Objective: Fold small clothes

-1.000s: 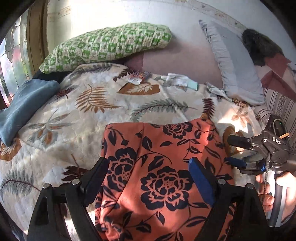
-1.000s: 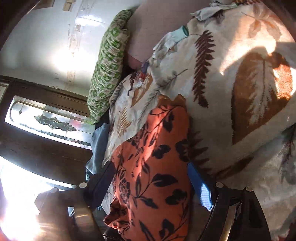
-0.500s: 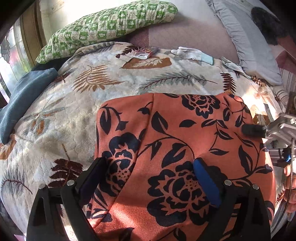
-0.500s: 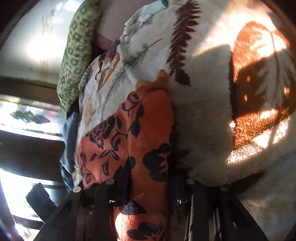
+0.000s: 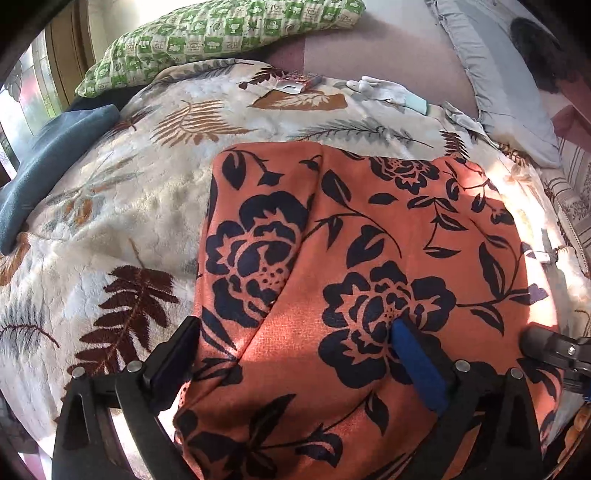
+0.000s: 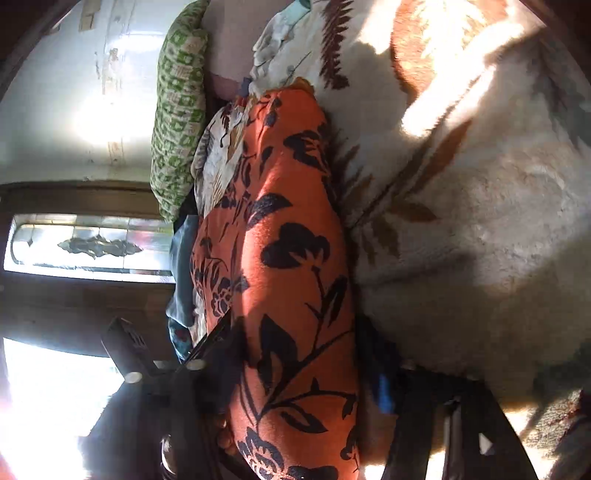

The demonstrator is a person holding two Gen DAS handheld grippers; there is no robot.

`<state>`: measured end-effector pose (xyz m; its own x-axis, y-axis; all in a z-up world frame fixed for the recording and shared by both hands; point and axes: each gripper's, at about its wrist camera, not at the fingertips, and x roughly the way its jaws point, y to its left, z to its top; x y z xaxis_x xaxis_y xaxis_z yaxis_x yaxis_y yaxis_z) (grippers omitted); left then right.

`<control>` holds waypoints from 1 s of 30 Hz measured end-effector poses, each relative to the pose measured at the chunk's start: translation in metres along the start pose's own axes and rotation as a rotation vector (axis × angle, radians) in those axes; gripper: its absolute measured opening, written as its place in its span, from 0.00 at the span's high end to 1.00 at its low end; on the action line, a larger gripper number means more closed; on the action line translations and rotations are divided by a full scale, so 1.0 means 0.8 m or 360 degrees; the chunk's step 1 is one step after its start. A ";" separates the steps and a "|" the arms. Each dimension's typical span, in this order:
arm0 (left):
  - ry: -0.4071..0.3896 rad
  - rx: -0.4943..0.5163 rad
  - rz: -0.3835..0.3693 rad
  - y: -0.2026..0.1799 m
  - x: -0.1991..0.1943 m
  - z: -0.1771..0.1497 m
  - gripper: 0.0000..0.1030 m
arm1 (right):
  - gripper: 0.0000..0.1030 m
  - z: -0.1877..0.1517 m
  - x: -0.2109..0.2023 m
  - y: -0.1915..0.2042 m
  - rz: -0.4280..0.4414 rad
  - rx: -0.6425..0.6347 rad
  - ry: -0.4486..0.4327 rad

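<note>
A: A bed under a leaf-print fleece blanket (image 5: 122,206), with a green checked pillow (image 5: 221,33) by the wall. Where's the garment?

B: The orange floral garment (image 5: 354,258) lies spread mid-blanket, one flap already folded over, probably flattened for the next fold.

A: And the left gripper (image 5: 295,354)?

B: Angled steeply down over the near hem, jaws opening wide, pads astride the cloth, gripping nothing.

A: The right gripper (image 6: 299,354)?

B: Rolled sideways at the garment's right edge, jaws closing with cloth bunched between them; grip looks made.
</note>
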<state>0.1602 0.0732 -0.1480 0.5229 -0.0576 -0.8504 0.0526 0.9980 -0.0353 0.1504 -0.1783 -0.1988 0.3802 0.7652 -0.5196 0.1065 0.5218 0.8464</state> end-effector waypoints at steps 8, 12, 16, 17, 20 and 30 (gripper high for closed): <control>-0.0015 -0.0009 -0.0004 0.002 0.005 -0.004 0.00 | 0.53 -0.013 0.005 0.000 -0.0233 -0.0020 -0.0042; -0.0023 -0.0025 -0.0044 0.007 0.006 -0.005 0.00 | 0.33 -0.030 -0.037 0.040 -0.0211 -0.0173 -0.0136; -0.0024 -0.0025 -0.0049 0.007 0.007 -0.005 0.00 | 0.25 -0.049 -0.046 0.010 -0.0047 -0.0050 -0.0137; -0.0031 -0.0022 -0.0046 0.007 0.006 -0.005 0.00 | 0.25 -0.052 -0.034 -0.009 -0.0058 0.0032 -0.0095; -0.0036 -0.0028 -0.0057 0.009 0.006 -0.006 0.00 | 0.55 -0.055 -0.029 -0.004 0.0093 -0.0021 -0.0059; -0.0030 -0.0069 -0.0113 0.018 -0.014 -0.002 0.01 | 0.54 -0.057 -0.023 0.013 -0.0208 -0.0169 0.0022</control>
<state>0.1540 0.0885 -0.1398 0.5349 -0.1282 -0.8352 0.0532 0.9916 -0.1182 0.1023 -0.1697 -0.1856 0.3568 0.6930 -0.6265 0.0559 0.6536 0.7548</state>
